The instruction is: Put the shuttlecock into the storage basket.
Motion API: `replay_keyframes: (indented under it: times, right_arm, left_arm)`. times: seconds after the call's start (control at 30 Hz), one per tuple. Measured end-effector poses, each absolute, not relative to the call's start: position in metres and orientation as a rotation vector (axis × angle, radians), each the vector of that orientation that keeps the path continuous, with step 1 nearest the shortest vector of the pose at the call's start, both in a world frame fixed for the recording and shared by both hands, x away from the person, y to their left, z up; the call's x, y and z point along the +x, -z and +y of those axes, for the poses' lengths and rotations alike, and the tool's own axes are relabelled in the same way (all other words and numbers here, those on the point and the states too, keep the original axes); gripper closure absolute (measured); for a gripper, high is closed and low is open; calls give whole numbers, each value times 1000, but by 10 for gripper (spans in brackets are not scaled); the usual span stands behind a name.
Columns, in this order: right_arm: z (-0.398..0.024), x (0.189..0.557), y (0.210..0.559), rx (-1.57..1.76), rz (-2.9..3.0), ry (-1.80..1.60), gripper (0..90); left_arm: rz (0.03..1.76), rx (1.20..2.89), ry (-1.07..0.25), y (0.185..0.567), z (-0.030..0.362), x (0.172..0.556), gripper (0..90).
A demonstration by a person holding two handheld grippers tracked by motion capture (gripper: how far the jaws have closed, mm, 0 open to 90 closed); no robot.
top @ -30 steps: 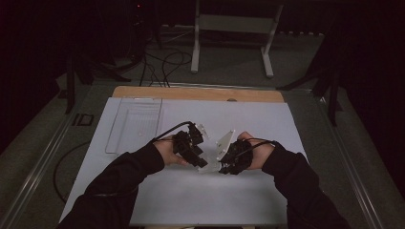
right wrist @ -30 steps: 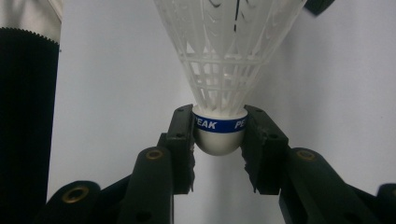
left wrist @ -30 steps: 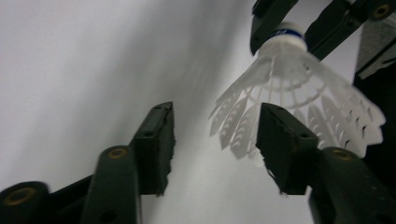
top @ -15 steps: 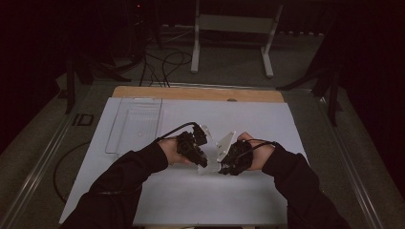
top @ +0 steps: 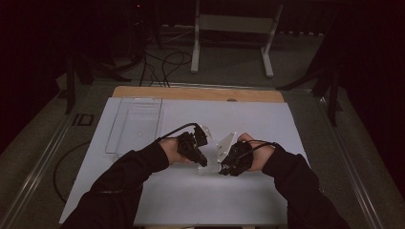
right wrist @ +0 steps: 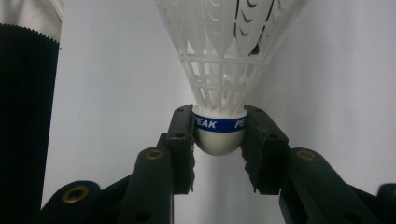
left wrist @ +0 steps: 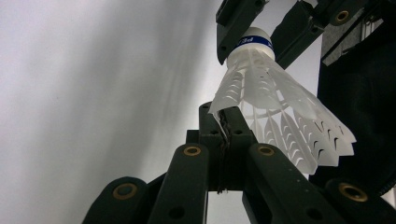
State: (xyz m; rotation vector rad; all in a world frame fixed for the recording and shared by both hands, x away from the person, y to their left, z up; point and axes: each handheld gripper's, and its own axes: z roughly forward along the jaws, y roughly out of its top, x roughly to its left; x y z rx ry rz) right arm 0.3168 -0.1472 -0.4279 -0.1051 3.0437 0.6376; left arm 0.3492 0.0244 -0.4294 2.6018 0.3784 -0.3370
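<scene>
A white plastic shuttlecock [right wrist: 224, 46] with a blue band round its cork hangs above the white table [top: 157, 191] between my two grippers. My right gripper [right wrist: 219, 135] is shut on the cork, one jaw pressing each side. In the left gripper view the shuttlecock [left wrist: 275, 98] hangs from those jaws at the top. My left gripper [left wrist: 225, 119] has just been closing and now pinches the near rim of the skirt between its tips. In the high view the left gripper [top: 200, 160] and right gripper [top: 223, 167] meet tip to tip at the table's middle.
A clear wire tray [top: 136, 124] lies at the back left of the table. A wooden strip [top: 191, 93] runs along the far edge. Beyond it a metal stand [top: 229, 43] and cables [top: 162, 62] sit on the dark floor. A black sleeve [right wrist: 28, 116] fills the left of the right gripper view.
</scene>
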Motion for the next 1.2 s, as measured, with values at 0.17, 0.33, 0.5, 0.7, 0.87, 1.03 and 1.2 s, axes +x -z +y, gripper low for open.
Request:
replay_keyframes:
  times: [0.17, 0.33, 0.5, 0.7, 0.87, 1.03, 1.2]
  right_arm:
    - [-146, 317, 430, -135, 3050, -656, 658]
    - [-145, 315, 429, -118, 3040, -642, 645]
    - [-144, 313, 432, -61, 3044, -574, 548]
    - [-145, 314, 437, 5, 3051, -550, 403]
    - [-146, 315, 437, 83, 3054, -570, 323]
    - [-148, 316, 437, 146, 3041, -610, 222]
    - [-151, 318, 437, 168, 3046, -656, 116]
  left_arm:
    - [345, 2620, 346, 429, 24, 348, 900]
    - [308, 2607, 357, 427, 26, 348, 900]
    - [274, 2632, 357, 427, 29, 347, 900]
    - [275, 2624, 362, 426, 34, 347, 900]
    - [279, 2625, 347, 424, 38, 347, 900]
    - [289, 2616, 341, 422, 43, 347, 900]
    - [287, 2611, 340, 422, 47, 348, 900]
